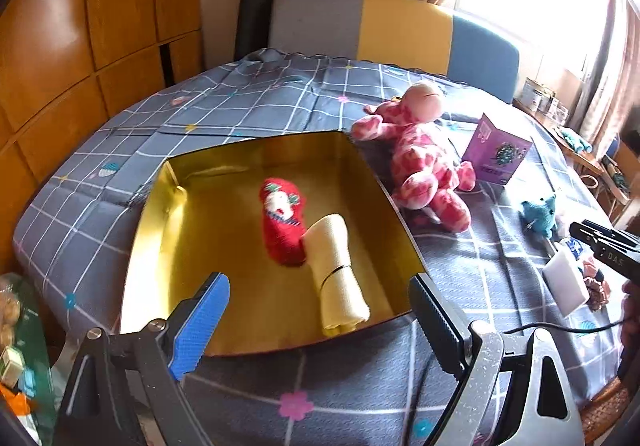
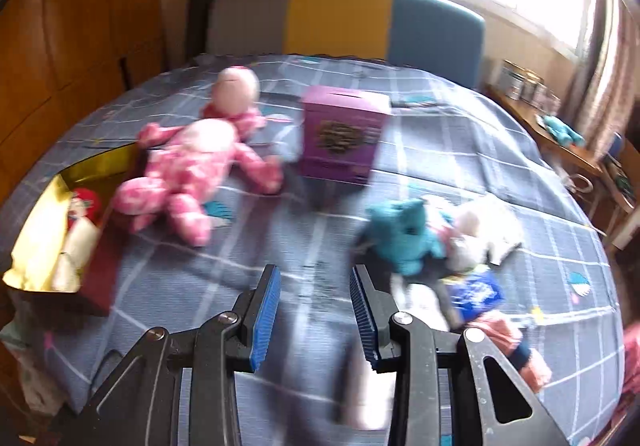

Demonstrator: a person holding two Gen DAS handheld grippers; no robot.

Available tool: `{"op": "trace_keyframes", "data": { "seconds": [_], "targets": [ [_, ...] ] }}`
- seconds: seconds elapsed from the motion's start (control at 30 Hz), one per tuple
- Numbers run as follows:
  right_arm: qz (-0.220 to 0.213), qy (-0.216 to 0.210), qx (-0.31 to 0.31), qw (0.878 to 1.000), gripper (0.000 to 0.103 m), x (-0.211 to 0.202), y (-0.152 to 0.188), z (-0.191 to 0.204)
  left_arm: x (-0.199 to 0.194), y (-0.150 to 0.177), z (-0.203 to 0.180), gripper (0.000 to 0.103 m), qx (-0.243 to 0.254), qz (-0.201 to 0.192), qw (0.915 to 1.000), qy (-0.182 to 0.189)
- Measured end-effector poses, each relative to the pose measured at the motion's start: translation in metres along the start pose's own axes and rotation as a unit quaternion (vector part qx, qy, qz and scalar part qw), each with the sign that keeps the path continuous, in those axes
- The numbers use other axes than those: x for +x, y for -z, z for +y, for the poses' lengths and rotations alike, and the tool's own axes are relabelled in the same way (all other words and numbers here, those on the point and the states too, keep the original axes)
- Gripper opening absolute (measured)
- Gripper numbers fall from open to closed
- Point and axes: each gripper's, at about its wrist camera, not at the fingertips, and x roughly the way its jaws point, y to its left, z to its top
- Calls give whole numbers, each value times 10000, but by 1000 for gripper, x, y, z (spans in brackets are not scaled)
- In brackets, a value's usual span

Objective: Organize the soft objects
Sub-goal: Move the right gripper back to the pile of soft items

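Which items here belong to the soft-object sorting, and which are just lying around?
Job: gold box, red knit toy, rolled yellow cloth, pink plush, teal plush.
Lying about: purple carton, chair.

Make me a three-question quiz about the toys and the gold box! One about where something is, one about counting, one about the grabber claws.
1. Where does the pink giraffe plush lie?
A. inside the gold box
B. on the checked bedspread beside the gold box
C. on top of the purple box

2. How many soft things are inside the gold box?
A. none
B. two
C. five

3. What is between the right gripper's fingers?
A. nothing
B. the teal plush
C. the yellow cloth roll

Answers:
1 B: it sprawls on the checked bedspread, just off the box's right edge.
2 B: only the red knitted toy and the yellow cloth roll lie there.
3 A: only bedspread shows in the gap; the teal plush sits beyond it.
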Motion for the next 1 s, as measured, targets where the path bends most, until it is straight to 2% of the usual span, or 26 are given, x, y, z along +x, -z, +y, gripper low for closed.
{"op": "trace_keyframes", "data": {
  "seconds": [0.17, 0.23, 0.33, 0.4, 0.47, 0.53, 0.7, 0.93, 1.0],
  "targets": [
    [-44, 666, 838, 9942, 36, 6, -1, -77, 3, -9, -16, 91, 112, -15, 9997, 200],
    [-111, 964, 1261, 9873, 36, 9, 3, -106, 4, -11, -26, 91, 208, -5, 9994, 288],
    [-87, 1101, 1947, 9746, 36, 16, 18, -139, 8, -14, -40, 91, 369, 57, 9986, 383],
    [175, 1003, 2416, 9650, 36, 24, 27, -156, 10, -18, -51, 91, 493, 95, 9978, 424],
    [102, 746, 2774, 9578, 36, 22, 29, -167, 12, -24, -66, 91, 642, 101, 9964, 546],
    [-6, 813, 2772, 9574, 36, 16, 27, -168, 17, -30, -84, 91, 792, 106, 9943, 704],
    [-71, 660, 2920, 9541, 36, 13, 28, -169, 41, -44, -136, 91, 1100, 297, 9872, 1115],
    [20, 405, 3158, 9480, 36, 18, 33, -178, 85, -59, -233, 91, 2014, 356, 9678, 1468],
    [53, 302, 3266, 9447, 37, 18, 35, -181, 97, -63, -256, 95, 2195, 417, 9617, 1587]
  ]
}}
